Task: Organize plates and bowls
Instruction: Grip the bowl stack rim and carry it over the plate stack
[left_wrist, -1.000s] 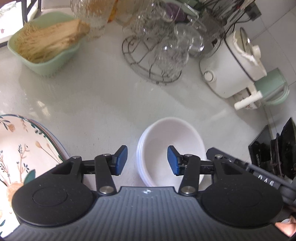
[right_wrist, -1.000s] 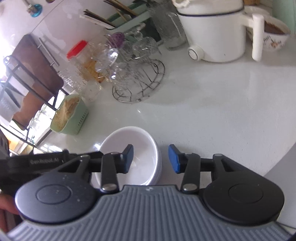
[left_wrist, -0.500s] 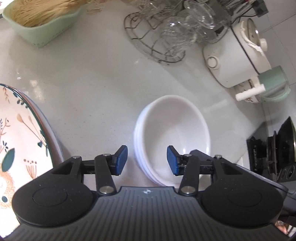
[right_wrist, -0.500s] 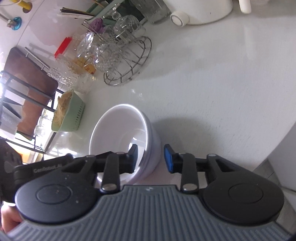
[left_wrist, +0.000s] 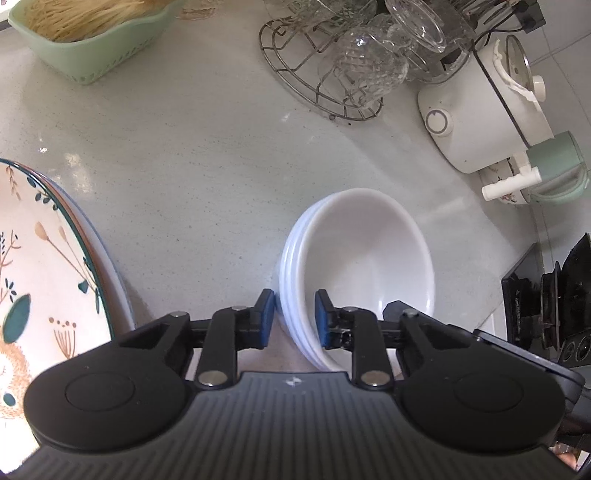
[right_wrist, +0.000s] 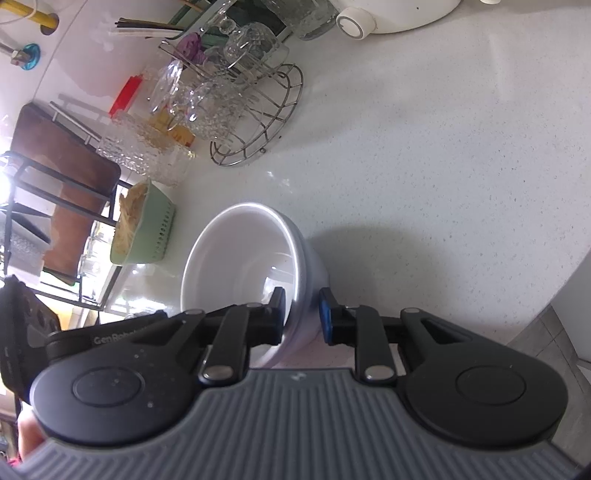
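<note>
Pale speckled table (left_wrist: 192, 147), kitchen corner, white wall behind. One white cooker pot (left_wrist: 480, 114), one stack of patterned plates (left_wrist: 40, 266) at left edge, one round wire rack (left_wrist: 321, 85) of upturned glasses, one green basket (left_wrist: 92, 48) of noodles. One stack of white bowls (left_wrist: 354, 273) mid-table, maybe three nested, rims blur. Left claw (left_wrist: 291, 317) just closed narrow on its near-left rim; right claw (right_wrist: 303, 314) just closed narrow on the opposite rim.

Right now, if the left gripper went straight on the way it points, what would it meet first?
The left gripper is already shut on the near rim of the stacked white ceramic bowls. Pushed further, it would probably press into that stack's wall, then the speckled grey countertop.
</note>
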